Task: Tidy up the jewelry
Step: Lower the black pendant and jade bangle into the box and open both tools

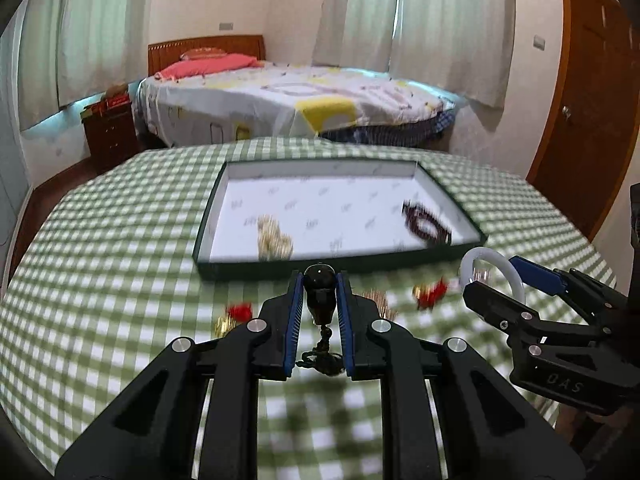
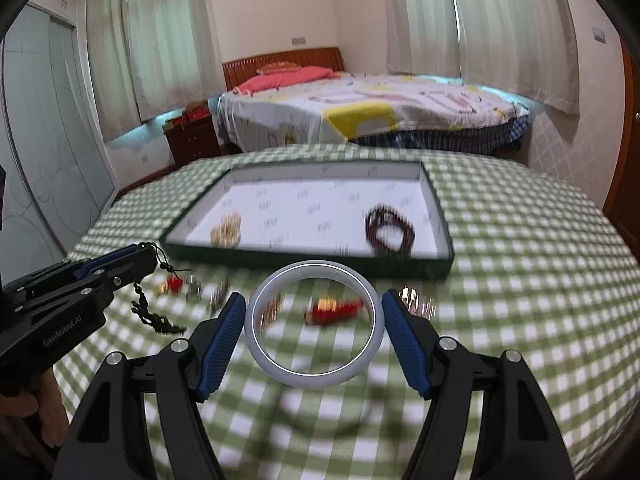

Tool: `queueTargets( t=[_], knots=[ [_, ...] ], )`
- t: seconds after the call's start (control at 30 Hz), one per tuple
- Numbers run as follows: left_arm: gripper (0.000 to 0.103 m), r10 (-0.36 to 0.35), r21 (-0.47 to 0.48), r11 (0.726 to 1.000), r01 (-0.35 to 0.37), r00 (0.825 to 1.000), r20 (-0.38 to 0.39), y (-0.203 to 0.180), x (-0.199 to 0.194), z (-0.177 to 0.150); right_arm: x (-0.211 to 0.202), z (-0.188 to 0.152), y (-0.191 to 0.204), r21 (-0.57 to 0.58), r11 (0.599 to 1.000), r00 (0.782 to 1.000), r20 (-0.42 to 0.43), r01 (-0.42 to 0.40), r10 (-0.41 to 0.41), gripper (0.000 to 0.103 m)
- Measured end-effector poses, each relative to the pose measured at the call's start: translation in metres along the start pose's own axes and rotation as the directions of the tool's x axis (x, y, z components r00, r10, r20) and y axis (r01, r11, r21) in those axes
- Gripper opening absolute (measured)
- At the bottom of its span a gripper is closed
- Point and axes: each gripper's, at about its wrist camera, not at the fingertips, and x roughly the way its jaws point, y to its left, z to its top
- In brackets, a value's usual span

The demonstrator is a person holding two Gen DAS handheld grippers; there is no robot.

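With both pieces lifted near the tray (image 1: 204, 240), L gripper (image 1: 320, 284) pinches dark pendant (image 1: 319, 280), R gripper (image 2: 314, 320) holds white bangle (image 2: 256, 320); next, carry over tray & release.

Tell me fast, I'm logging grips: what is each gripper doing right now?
Left gripper: shut on a dark pendant with a hanging cord.
Right gripper: shut on a white bangle, jaws wide across its ring.

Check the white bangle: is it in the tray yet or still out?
Out. The white bangle sits between the right claw's pads, lifted over the checked cloth, short of the tray's near wall.
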Motion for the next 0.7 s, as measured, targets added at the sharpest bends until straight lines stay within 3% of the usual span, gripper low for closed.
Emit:
queueTargets(
  t=[0.17,0.4,0.7],
  knots=[
    [0.017,-0.006,0.011,1.000,0.005,0.998,0.055,-0.004,0.017,0.038,0.010,0.034,-0.003,-0.012,1.000,0.998,0.055,0.007,-0.006,0.068],
    [0.017,-0.020,0.008,1.000,0.019,0.998,0.066,-0.005,0.063,0.077,0.047,0.069,-0.009,-0.026,1.000,0.997,0.078,0.001,0.001,0.068],
    [0.017,-0.013,0.000,1.000,0.013,0.994,-0.110,0.004,0.148,0.063,0.127,0.062,-0.029,-0.004,1.000,0.995,-0.099,-0.006,0.005,0.068]
  ],
)
